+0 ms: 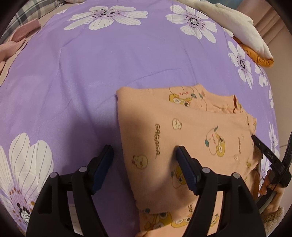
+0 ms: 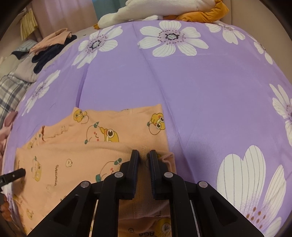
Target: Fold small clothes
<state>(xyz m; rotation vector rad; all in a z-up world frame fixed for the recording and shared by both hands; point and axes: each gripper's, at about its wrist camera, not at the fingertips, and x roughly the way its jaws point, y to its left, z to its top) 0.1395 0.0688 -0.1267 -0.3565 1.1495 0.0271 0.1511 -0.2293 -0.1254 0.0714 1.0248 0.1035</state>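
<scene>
Nearest my right wrist camera, I find the right gripper [image 2: 144, 155] with its jaws drawn almost together, pinching a seamed edge of the peach cartoon-print garment [image 2: 76, 156] at that garment's right side. From the left wrist camera, I note the left gripper [image 1: 144, 150] spread wide and holding nothing: one finger rests on the peach cloth, the other sits over bare sheet, so the jaws straddle the garment's left fold edge. I record the garment lying partly folded and flat on the purple floral bedsheet [image 1: 91, 73], its far edge straight, with a frilled collar showing at one corner. Beyond that far edge I see a broad stretch of open sheet in both views. At the sheet's far border lies a white and orange plush toy [image 2: 164, 9]. Off the far left edge I observe a heap of dark and peach clothes [image 2: 51, 47] beside plaid bedding [image 2: 11, 91].
</scene>
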